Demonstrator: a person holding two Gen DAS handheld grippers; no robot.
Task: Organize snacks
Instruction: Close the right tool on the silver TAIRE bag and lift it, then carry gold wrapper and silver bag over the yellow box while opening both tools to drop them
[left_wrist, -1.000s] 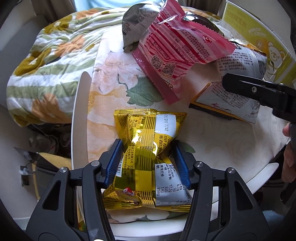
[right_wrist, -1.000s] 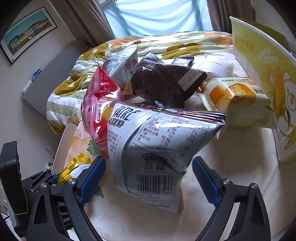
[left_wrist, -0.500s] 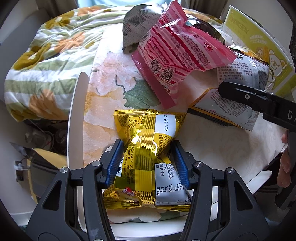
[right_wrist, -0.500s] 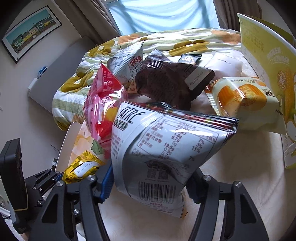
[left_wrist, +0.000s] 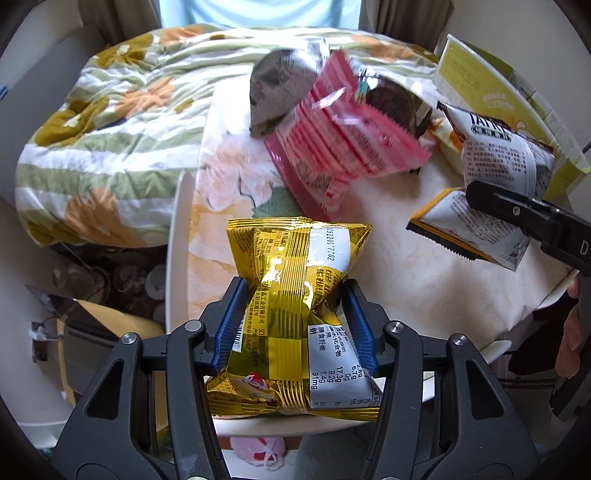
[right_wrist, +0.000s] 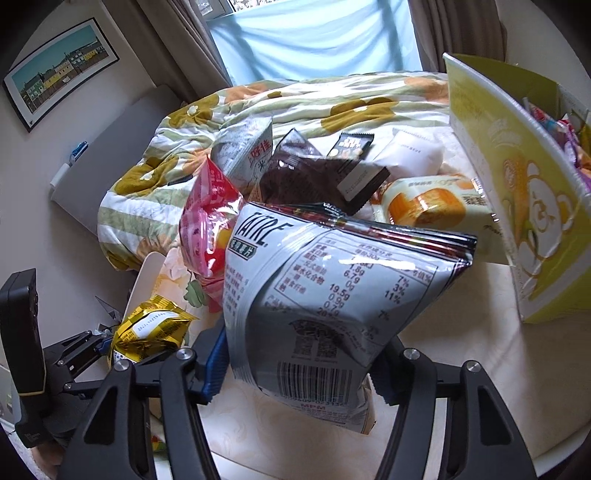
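Yellow packet (left_wrist: 291, 295) in left claw (left_wrist: 293, 328)

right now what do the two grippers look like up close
Both are alike: the left gripper and right gripper have black plastic scissor-style frames with triangular cutouts, silver round bolts at the pivots, and ribbed blue pads on the fingers. No cables or sleeves show.
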